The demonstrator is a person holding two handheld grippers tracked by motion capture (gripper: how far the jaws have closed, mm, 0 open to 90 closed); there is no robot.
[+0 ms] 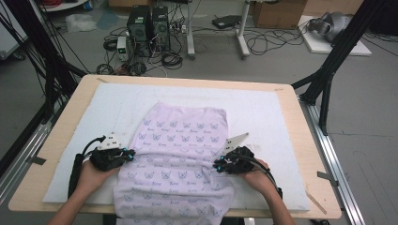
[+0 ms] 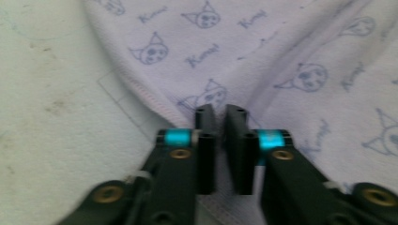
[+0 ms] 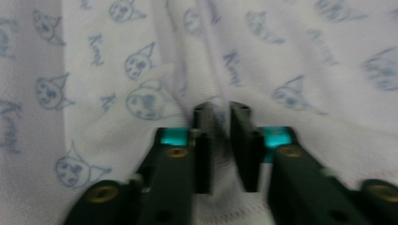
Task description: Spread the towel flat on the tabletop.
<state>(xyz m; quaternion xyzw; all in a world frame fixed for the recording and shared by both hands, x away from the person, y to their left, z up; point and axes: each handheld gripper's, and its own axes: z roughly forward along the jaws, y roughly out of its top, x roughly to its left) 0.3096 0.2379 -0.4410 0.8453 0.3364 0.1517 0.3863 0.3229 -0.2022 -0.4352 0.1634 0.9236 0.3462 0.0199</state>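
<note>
A lavender towel printed with small cat faces lies on a white mat, and its near end hangs over the table's front edge. My left gripper sits at the towel's left edge, held by a hand. In the left gripper view the towel bunches into folds that run to the left gripper, whose jaws pinch the hem. My right gripper is at the towel's right edge. In the right gripper view creases in the towel gather at the right gripper, and its jaws are shut on the cloth.
The wooden table shows around the mat. Black frame posts stand at the table's far corners. On the floor beyond are computer towers, loose cables and a cardboard box.
</note>
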